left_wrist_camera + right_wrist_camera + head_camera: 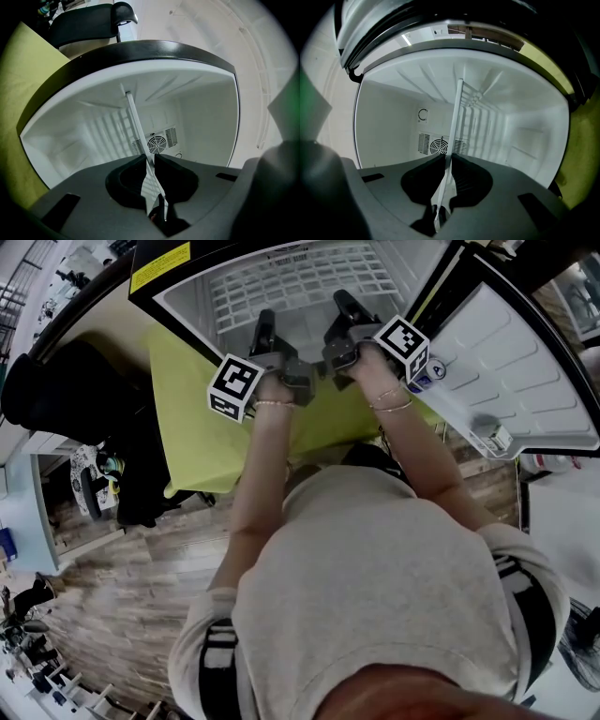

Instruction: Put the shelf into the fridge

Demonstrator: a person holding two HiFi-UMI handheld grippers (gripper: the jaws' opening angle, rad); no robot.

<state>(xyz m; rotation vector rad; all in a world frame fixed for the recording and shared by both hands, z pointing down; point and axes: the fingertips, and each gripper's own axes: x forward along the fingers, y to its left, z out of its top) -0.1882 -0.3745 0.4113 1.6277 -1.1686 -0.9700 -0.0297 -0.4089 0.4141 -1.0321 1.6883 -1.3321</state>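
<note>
The left claw [150,159] is shut tight on the front edge of the white wire shelf [133,122]. The right claw [446,159] is shut on that same edge, just beside the left one. So 2 claws hold 1 shelf, both near the middle of its front.

The shelf is inside the open fridge [183,296], up high, and most of it is already past the opening. Each claw's own camera sees it from the side, as 1 thin line running away toward the fan grille [157,143] on the back wall. From the head view it lies flat. Its long side goes from the left wall to the right wall, and its short side points straight to the back.

What could go wrong? I think the thin wire could slip in the claws, because they pinch only a small bit of it. If 1 hand goes higher than the other, the shelf would tip and a corner could jam on a side wall. I cannot tell if the sides rest on anything yet, so letting go now might drop it.
</note>
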